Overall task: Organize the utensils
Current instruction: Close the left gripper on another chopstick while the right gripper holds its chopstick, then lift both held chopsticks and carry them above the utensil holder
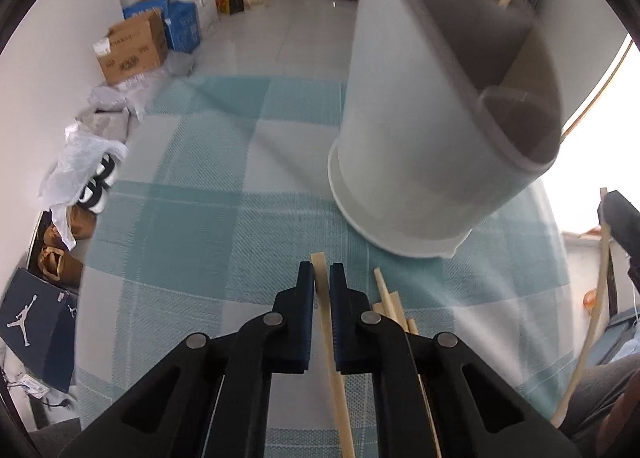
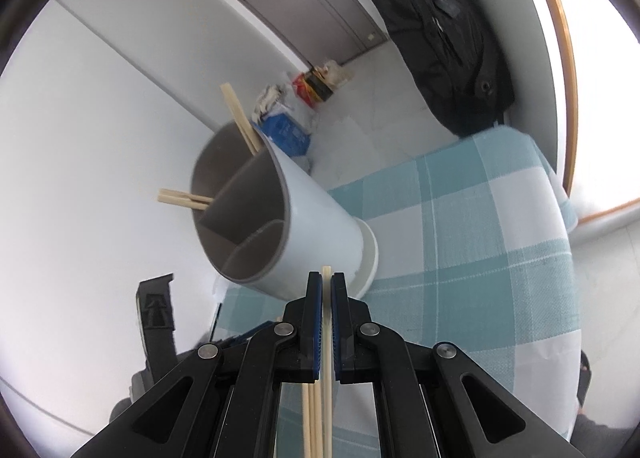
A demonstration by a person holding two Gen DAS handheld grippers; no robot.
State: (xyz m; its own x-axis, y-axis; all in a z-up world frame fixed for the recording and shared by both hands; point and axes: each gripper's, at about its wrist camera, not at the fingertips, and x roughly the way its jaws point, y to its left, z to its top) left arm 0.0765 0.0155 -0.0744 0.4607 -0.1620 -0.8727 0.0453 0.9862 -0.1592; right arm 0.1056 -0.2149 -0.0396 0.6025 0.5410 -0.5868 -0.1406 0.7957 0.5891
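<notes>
Both grippers are now closed on chopsticks, so the step in hand seems to be the picking up, and the dropping into the holder is not yet done. In the left wrist view the left gripper (image 1: 321,278) has its jaws shut on one wooden chopstick (image 1: 326,322), low in the centre of the frame, just above the checked tablecloth (image 1: 192,217). A few loose chopsticks (image 1: 390,304) lie on the cloth just to the right of it. In the right wrist view the right gripper (image 2: 327,288) is clamped on another chopstick (image 2: 327,334), at the lower centre of the frame, and more sticks show below it between the arms of the tool. The utensil holder (image 2: 312,225), a pale cup with a grey divided inside, stands on the cloth near the middle of that frame, and two pairs of chopsticks (image 2: 240,117) already lean out of its compartments. I judge that the next move calls for lifting each stick, turning it more upright and bringing its end over the open rim, into the compartment where the others stand. The inner divider and the sticks already leaning there may stand in the way. Around the table, boxes (image 1: 136,45) and bags sit on the floor at the upper left of the left view, well apart from the work.
</notes>
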